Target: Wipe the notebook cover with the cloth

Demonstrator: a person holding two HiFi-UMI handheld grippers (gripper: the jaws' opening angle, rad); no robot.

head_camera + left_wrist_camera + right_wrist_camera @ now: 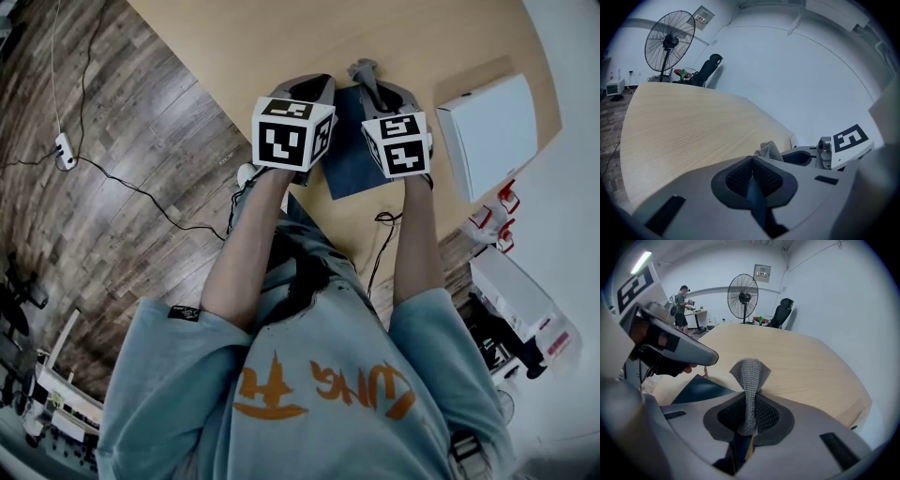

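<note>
Right gripper (750, 404) is clenched on the grey cloth (750, 371), a fold of it standing up from between the pads. The dark blue notebook (349, 155) lies flat on the wooden table (281, 37), tucked under and between both grippers. Left gripper (751, 161) has its jaws pressed together with nothing clearly held, hovering at the notebook's left edge. A white box (487, 131) sits off to the right on the table.
</note>
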